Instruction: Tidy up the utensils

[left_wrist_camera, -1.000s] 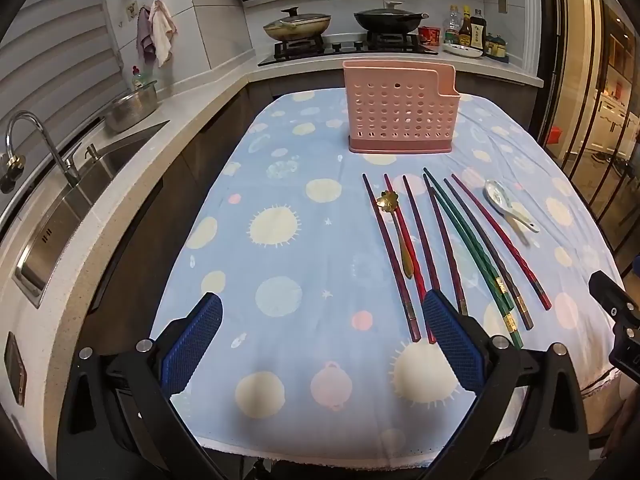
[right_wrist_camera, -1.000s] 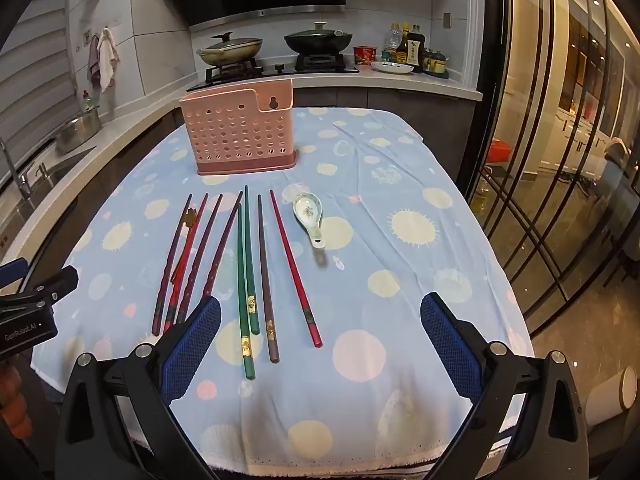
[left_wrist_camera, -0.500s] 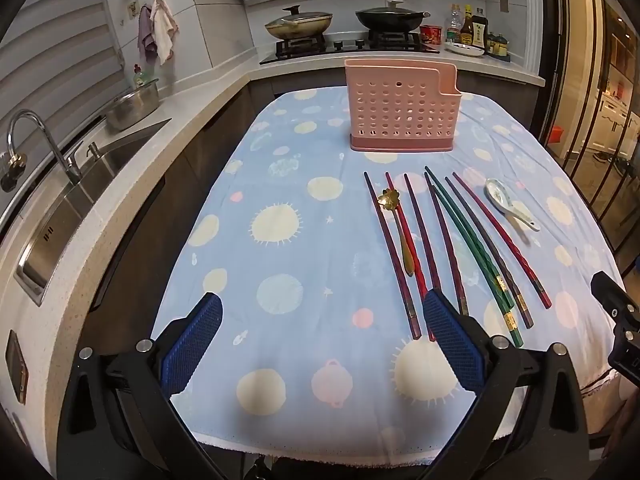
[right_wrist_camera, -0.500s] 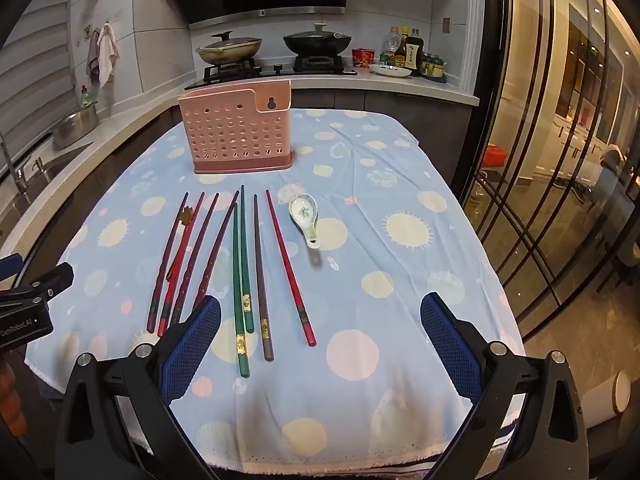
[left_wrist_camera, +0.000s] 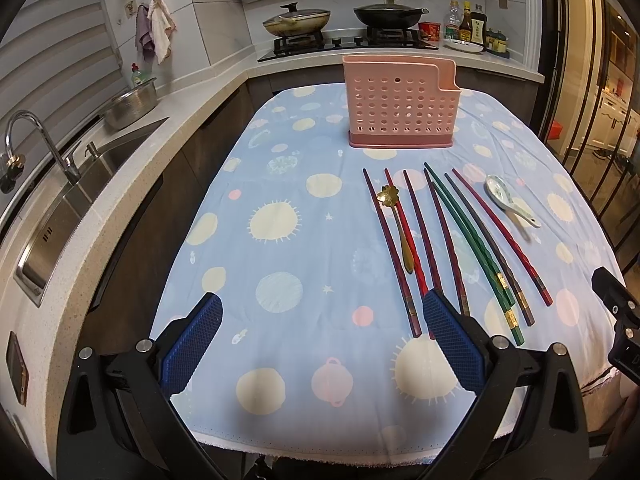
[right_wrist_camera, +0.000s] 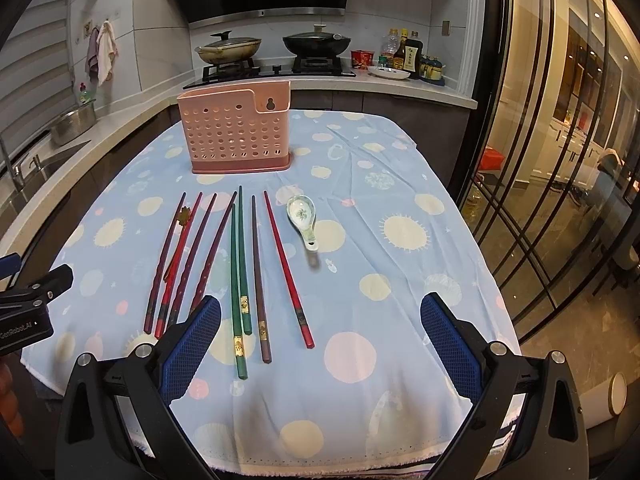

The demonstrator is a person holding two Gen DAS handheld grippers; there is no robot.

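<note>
A pink perforated utensil holder (left_wrist_camera: 400, 110) stands upright at the far side of the table; it also shows in the right wrist view (right_wrist_camera: 236, 136). Several chopsticks, dark red, red and green (left_wrist_camera: 468, 240), lie side by side in front of it, also seen in the right wrist view (right_wrist_camera: 240, 264). A small gold spoon (left_wrist_camera: 396, 224) lies among the left chopsticks. A white ceramic spoon (left_wrist_camera: 506, 198) lies to their right, also in the right wrist view (right_wrist_camera: 304, 216). My left gripper (left_wrist_camera: 320, 340) is open and empty over the near table edge. My right gripper (right_wrist_camera: 320, 344) is open and empty, near the chopstick ends.
The table has a blue cloth with pale dots (left_wrist_camera: 280, 220). A sink and tap (left_wrist_camera: 48, 168) lie on the counter at left. A stove with two pans (left_wrist_camera: 344, 24) is behind the table. Glass doors (right_wrist_camera: 560, 160) stand to the right.
Both grippers have drifted slightly forward over the table; the jaws stay open. Nothing on the table has moved.
</note>
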